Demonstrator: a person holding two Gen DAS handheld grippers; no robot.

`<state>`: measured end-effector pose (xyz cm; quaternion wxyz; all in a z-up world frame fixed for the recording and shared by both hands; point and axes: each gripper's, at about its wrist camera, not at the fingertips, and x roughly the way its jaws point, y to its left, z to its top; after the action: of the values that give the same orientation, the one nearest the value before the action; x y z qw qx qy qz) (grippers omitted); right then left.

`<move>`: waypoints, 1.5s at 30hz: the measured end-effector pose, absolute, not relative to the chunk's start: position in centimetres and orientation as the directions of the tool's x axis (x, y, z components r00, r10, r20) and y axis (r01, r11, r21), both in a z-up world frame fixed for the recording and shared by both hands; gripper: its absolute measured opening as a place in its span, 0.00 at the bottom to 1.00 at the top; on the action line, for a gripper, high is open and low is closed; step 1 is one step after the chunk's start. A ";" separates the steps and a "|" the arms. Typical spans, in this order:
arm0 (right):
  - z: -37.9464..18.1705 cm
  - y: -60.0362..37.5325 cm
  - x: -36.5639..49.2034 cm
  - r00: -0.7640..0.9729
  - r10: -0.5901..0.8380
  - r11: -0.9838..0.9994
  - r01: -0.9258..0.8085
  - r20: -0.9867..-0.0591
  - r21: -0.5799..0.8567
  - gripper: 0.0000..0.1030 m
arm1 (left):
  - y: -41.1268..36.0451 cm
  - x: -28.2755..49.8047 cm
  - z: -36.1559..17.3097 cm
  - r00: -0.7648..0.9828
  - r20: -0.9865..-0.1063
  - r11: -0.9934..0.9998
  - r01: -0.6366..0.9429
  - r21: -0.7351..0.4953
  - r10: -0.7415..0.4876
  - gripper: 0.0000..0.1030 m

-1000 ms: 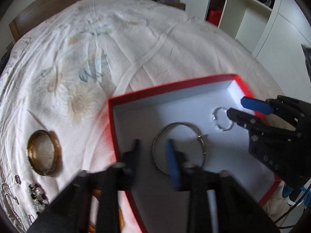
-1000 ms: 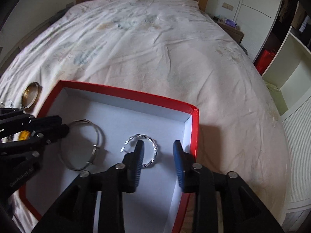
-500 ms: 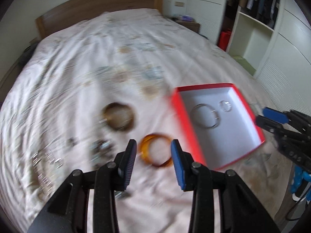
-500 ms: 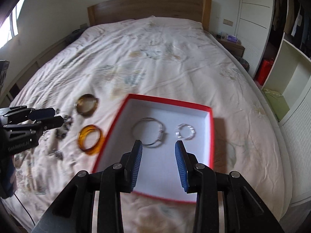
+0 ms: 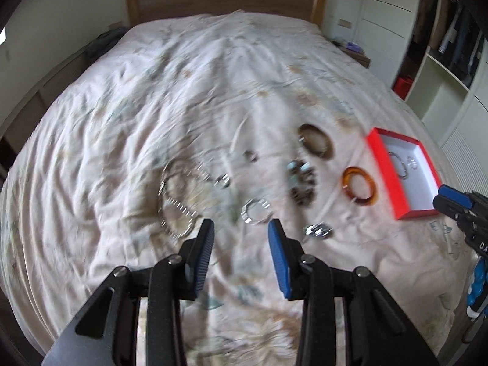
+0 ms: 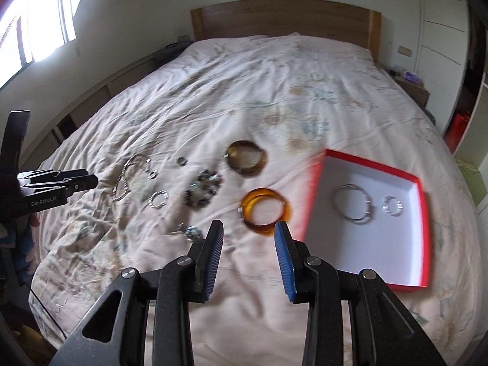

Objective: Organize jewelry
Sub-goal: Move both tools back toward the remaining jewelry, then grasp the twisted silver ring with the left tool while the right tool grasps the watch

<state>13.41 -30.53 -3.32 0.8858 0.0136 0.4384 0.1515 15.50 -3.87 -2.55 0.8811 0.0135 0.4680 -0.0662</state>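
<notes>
Bedroom, big bed (image 6: pixel 274 85) with floral sheet carrying everything; red box (image 6: pixel 419 235) at 3 o'clock of the right wrist view holds two pieces so far: thin silver bangle (image 6: pixel 352 202) and small silver ring-bracelet (image 6: pixel 392 206) just beside it; rest not yet sorted, loose on the sheet: amber bangle (image 6: pixel 263 213) near the box's 9 o'clock edge, gold-brown bangle (image 6: pixel 246 158) at 11 o'clock of that, dark beaded cluster (image 6: pixel 202 192), small silver bracelet (image 6: pixel 158 199), chain necklace (image 6: pixel 128 180), tiny ring (image 6: pixel 182 161), another small silver piece (image 6: pixel 190 231); blurred, details unclear; left tool (image 5: pixel 241 238) wide open, nothing held, over the loose pile; right tool (image 6: pixel 248 238) wide open, empty, amber bangle just ahead; judged early, roughly two in, seven or so left.
</notes>
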 end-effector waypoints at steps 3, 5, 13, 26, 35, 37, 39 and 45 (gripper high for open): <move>-5.0 -28.2 13.9 0.524 0.313 0.937 -0.304 -0.792 0.170 0.34 | -3.2 15.6 -4.7 0.525 -0.844 0.992 0.110 -0.059 -0.108 0.34; -6.6 -26.6 14.5 0.480 0.341 0.921 -0.342 -0.808 0.185 0.34 | -3.3 16.1 -6.2 0.501 -0.857 0.991 0.108 -0.080 -0.123 0.34; -11.9 -23.5 17.4 0.355 0.394 0.871 -0.438 -0.848 0.222 0.34 | -4.4 20.1 -10.8 0.431 -0.882 0.982 0.094 -0.164 -0.189 0.34; -16.3 -20.8 21.3 0.275 0.421 0.819 -0.525 -0.864 0.233 0.34 | -5.6 25.1 -15.1 0.360 -0.920 0.988 0.063 -0.139 -0.152 0.33; -17.0 -20.4 21.8 0.267 0.422 0.823 -0.514 -0.867 0.242 0.23 | -6.2 25.3 -15.9 0.368 -0.919 0.990 0.071 -0.122 -0.139 0.17; -16.8 -20.4 21.4 0.277 0.421 0.830 -0.502 -0.864 0.243 0.23 | -6.0 25.0 -15.8 0.374 -0.916 0.989 0.066 -0.132 -0.147 0.05; -16.5 -20.6 21.0 0.287 0.421 0.838 -0.487 -0.861 0.248 0.23 | -6.1 24.5 -15.5 0.382 -0.912 0.988 0.076 -0.132 -0.151 0.04; -15.0 -21.5 19.0 0.318 0.427 0.852 -0.454 -0.847 0.260 0.23 | -6.5 22.2 -14.2 0.401 -0.903 0.987 0.089 -0.132 -0.157 0.04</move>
<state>18.96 -21.46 -14.97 0.8115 -0.0130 0.5172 0.2715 22.25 -6.53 -14.18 0.8363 -0.0314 0.5424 -0.0737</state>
